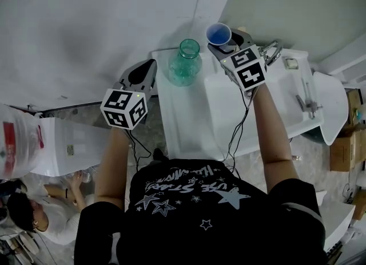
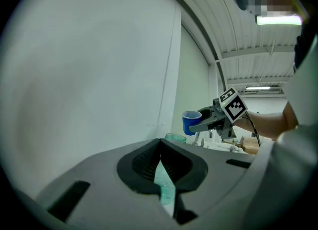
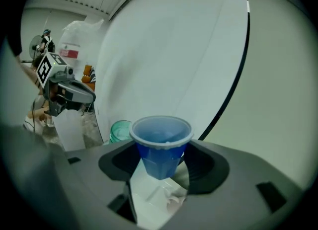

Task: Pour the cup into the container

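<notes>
The left gripper (image 1: 146,70) is being held idle, jaws together on nothing. Farther out, the blue cup (image 1: 219,33) is being gripped upright by the right gripper (image 3: 160,164), just beside the green container (image 1: 185,63). A spill onto the counter (image 1: 183,121) is being risked if the cup is tipped short of that narrow mouth.

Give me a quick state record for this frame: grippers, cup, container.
right gripper: shut on blue cup
blue cup: upright, raised, beside the jar mouth, not over it
green glass jar: open, standing on white counter
left gripper: shut, empty, left of jar
pour: not started
</notes>
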Motion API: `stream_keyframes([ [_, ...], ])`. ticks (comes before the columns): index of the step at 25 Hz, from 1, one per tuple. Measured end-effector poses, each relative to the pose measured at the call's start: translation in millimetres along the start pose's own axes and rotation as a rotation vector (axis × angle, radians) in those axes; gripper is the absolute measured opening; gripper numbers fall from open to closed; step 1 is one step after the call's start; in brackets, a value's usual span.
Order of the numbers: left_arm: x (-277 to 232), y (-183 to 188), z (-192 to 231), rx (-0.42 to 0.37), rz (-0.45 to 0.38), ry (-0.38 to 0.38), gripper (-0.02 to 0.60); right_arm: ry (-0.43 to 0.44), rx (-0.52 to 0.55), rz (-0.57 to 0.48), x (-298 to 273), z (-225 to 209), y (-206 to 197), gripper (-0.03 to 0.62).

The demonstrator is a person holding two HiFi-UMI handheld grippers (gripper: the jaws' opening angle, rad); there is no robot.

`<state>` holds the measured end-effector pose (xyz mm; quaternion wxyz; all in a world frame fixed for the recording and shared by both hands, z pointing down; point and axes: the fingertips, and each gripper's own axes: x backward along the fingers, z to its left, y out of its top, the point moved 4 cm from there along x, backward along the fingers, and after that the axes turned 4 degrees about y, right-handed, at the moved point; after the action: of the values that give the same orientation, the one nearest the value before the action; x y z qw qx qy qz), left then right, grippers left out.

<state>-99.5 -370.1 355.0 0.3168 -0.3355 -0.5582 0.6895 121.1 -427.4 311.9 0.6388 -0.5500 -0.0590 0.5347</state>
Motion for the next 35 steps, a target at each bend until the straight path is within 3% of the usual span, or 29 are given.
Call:
stream_keyframes([
  [29,-0.9,-15.8,8.9,0.034,0.028,0.02,0.009,-0.202,0.591,0.108,-35.3,16.5,13.9,0.275],
  [35,-1.8,-15.6,6.8,0.038,0.026,0.017,0.009,-0.226,0.674,0.136,-38.8,18.6,12.8,0.275],
])
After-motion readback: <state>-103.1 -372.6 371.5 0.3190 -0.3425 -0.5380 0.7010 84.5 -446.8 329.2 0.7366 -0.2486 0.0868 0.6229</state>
